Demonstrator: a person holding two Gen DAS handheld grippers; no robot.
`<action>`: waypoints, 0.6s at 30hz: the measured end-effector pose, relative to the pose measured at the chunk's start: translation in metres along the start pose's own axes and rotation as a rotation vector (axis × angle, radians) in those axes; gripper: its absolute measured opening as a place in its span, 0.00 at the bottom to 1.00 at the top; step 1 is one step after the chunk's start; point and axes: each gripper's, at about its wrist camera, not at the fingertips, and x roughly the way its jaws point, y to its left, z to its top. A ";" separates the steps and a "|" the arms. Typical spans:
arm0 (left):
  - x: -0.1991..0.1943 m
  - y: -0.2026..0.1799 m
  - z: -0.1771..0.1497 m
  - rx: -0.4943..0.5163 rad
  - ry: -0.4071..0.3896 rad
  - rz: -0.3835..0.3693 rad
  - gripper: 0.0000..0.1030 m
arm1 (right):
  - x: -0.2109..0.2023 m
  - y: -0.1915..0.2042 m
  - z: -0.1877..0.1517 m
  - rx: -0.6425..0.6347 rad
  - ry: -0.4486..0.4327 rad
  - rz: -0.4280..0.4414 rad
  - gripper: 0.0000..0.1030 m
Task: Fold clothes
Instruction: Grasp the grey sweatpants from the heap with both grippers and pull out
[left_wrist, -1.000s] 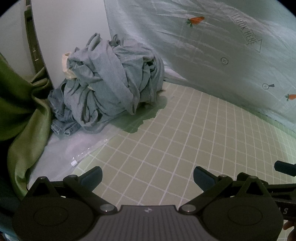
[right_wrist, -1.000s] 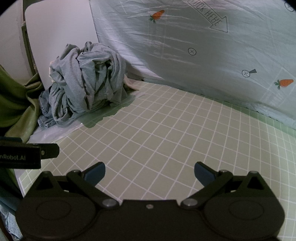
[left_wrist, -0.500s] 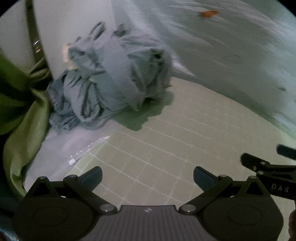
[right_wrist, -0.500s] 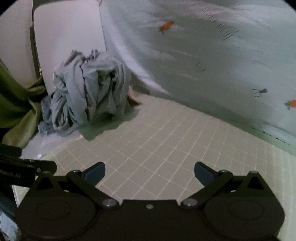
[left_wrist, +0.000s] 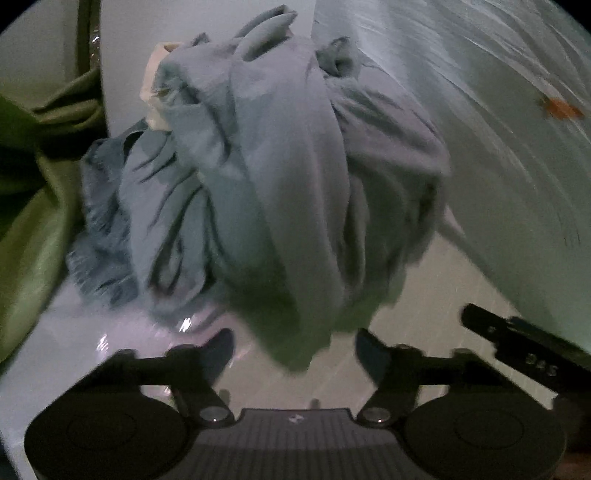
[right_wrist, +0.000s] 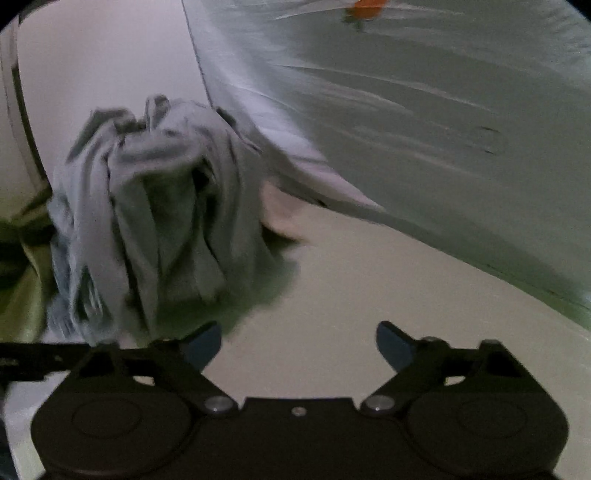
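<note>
Left wrist view: crumpled blue clothes pile (left_wrist: 266, 177) on mat's far-left corner, unfolded. Left gripper (left_wrist: 293, 347) spread wide, empty, hanging fold between its fingers. Right gripper (right_wrist: 299, 341) spread, empty. Step likely: grab. Next: pinch 1 edge.

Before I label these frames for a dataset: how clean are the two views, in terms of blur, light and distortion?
Left wrist view: dim, fisheye-curved, with motion smear on the carrot-print sheet; the blue-grey clothes pile is soft but readable, and the left claw is sharp. Right wrist view: heavier smear, the mat's grid washed out, the pile blurred, the right claw crisp.
</note>
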 end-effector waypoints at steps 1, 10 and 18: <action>0.006 -0.002 0.008 -0.003 -0.010 -0.008 0.52 | 0.011 0.002 0.008 0.002 -0.007 0.025 0.76; 0.039 -0.015 0.036 -0.043 -0.025 0.030 0.04 | 0.093 0.015 0.044 0.020 -0.015 0.171 0.25; -0.004 -0.034 0.007 0.031 -0.071 0.017 0.02 | 0.049 -0.003 0.029 0.034 -0.113 0.032 0.01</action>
